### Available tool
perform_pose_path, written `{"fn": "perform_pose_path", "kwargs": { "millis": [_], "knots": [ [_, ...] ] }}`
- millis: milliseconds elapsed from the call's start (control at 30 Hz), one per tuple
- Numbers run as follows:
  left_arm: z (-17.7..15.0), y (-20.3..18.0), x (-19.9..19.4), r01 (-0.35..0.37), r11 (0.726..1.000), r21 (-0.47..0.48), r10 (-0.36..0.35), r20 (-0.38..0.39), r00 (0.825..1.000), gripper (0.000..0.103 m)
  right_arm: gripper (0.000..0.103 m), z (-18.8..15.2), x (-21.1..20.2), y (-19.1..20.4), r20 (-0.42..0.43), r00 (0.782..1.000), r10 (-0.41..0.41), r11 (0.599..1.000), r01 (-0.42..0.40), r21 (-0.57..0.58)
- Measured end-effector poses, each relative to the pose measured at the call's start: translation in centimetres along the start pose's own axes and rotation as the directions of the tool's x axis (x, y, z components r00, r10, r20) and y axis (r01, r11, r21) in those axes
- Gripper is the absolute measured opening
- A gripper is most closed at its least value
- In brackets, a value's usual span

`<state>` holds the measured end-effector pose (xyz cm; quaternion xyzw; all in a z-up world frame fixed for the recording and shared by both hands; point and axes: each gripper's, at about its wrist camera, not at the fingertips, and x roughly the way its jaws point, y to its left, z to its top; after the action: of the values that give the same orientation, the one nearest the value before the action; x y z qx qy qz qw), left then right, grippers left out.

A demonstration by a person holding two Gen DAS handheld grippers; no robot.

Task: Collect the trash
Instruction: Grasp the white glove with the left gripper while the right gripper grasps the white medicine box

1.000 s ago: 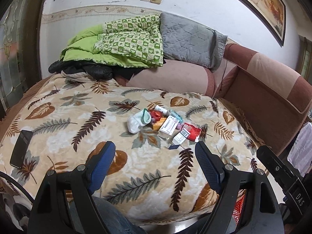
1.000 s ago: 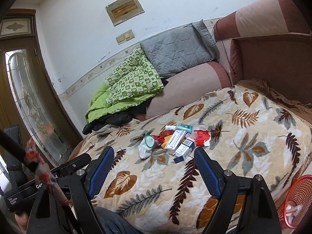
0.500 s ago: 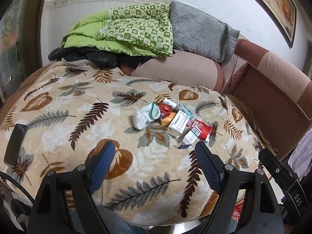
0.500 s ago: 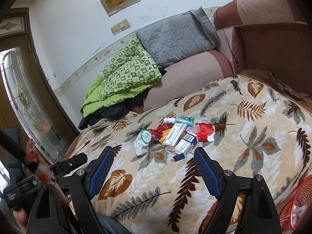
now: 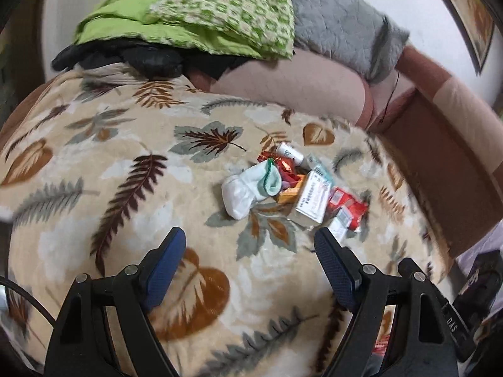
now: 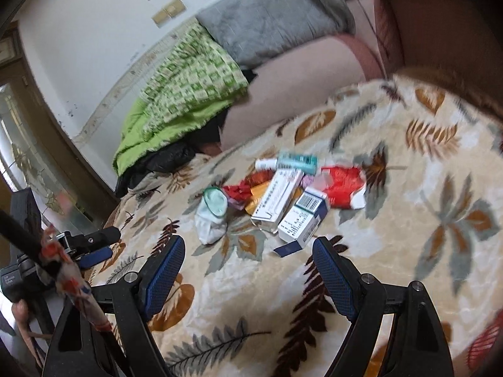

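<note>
A heap of trash lies on the leaf-patterned blanket (image 5: 125, 194) of a sofa. It holds a white sock (image 5: 248, 188) (image 6: 210, 216), a long white carton (image 5: 311, 198) (image 6: 276, 198), a blue-and-white box (image 6: 303, 220), a red packet (image 5: 347, 202) (image 6: 342, 185), red foil wrappers (image 5: 283, 165) (image 6: 240, 190) and a teal-and-white tube (image 6: 287, 161). My left gripper (image 5: 248, 246) hangs open just short of the sock and carton. My right gripper (image 6: 248, 253) is open too, a little in front of the blue-and-white box. Neither holds anything.
Green quilts (image 5: 201, 12) (image 6: 182, 94), a grey cushion (image 5: 339, 31) (image 6: 270, 25) and black clothing (image 5: 132, 56) are piled at the sofa's back. The brown armrest (image 5: 446, 144) rises on the right. A red mesh basket (image 6: 485, 342) shows at the lower right. The other gripper (image 6: 81, 245) sits at the left.
Both grippers have moved forward and down toward the trash heap, which now looks larger and closer. Both stay open. The trash itself has not moved.
</note>
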<state>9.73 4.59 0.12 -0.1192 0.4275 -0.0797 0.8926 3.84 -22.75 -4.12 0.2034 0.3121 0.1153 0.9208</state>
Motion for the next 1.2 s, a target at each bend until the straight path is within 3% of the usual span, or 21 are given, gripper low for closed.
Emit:
{"fn": "perform_pose_path", "kwargs": {
  "millis": [100, 200, 367, 633, 667, 700, 733, 800, 867, 900, 1000, 1200],
  "knots": [
    [1.4, -0.4, 3.4, 0.003, 0.998, 0.06, 0.001, -0.055, 0.998, 0.083, 0.083, 0.5, 3.2, -1.3, -0.038, 0.999, -0.001, 0.999, 0.002, 0.032],
    [2.7, -0.8, 6.8, 0.049, 0.993, 0.11, -0.038, -0.099, 0.994, 0.083, 0.08, 0.9, 6.2, -2.8, -0.075, 0.997, -0.005, 0.996, 0.012, 0.086],
    [4.8, -0.7, 11.3, 0.035, 0.985, 0.168, -0.017, -0.106, 0.994, 0.083, 0.077, 1.7, 10.2, -4.8, -0.119, 0.993, -0.024, 0.984, 0.045, 0.173],
    [5.1, 1.0, 17.5, 0.045, 0.991, 0.128, -0.014, -0.232, 0.973, 0.083, 0.07, 1.9, 13.6, -6.2, -0.177, 0.979, -0.104, 0.968, 0.141, 0.208],
    [5.0, 1.2, 18.0, 0.052, 0.991, 0.12, -0.021, -0.245, 0.969, 0.083, 0.065, 1.9, 13.9, -6.3, -0.183, 0.977, -0.113, 0.967, 0.15, 0.207],
    [4.8, 1.3, 18.5, 0.055, 0.992, 0.114, -0.024, -0.259, 0.966, 0.079, 0.056, 1.8, 14.2, -6.6, -0.193, 0.974, -0.116, 0.965, 0.156, 0.209],
    [4.5, 1.4, 19.1, 0.053, 0.993, 0.107, -0.02, -0.285, 0.958, 0.065, 0.055, 1.6, 14.4, -7.0, -0.203, 0.973, -0.111, 0.962, 0.156, 0.225],
    [4.1, 1.4, 19.8, 0.063, 0.994, 0.095, -0.029, -0.325, 0.945, 0.048, 0.051, 1.2, 14.5, -7.6, -0.204, 0.975, -0.087, 0.959, 0.138, 0.249],
    [3.8, 1.1, 19.6, 0.051, 0.992, 0.112, -0.014, -0.31, 0.951, 0.039, 0.049, 1.2, 14.2, -7.7, -0.198, 0.977, -0.082, 0.96, 0.131, 0.246],
    [3.8, 0.9, 19.1, 0.039, 0.991, 0.13, 0.002, -0.303, 0.953, 0.023, 0.047, 1.1, 13.9, -7.6, -0.195, 0.978, -0.077, 0.962, 0.124, 0.243],
    [3.9, 0.8, 17.6, 0.052, 0.992, 0.116, -0.018, -0.279, 0.96, 0.018, 0.044, 1.1, 12.4, -7.1, -0.173, 0.983, -0.059, 0.967, 0.099, 0.233],
    [3.9, -0.5, 11.1, 0.073, 0.993, 0.091, -0.054, -0.194, 0.979, 0.017, 0.042, 1.0, 6.7, -4.6, -0.087, 0.996, -0.014, 0.983, 0.029, 0.181]
  ]
}}
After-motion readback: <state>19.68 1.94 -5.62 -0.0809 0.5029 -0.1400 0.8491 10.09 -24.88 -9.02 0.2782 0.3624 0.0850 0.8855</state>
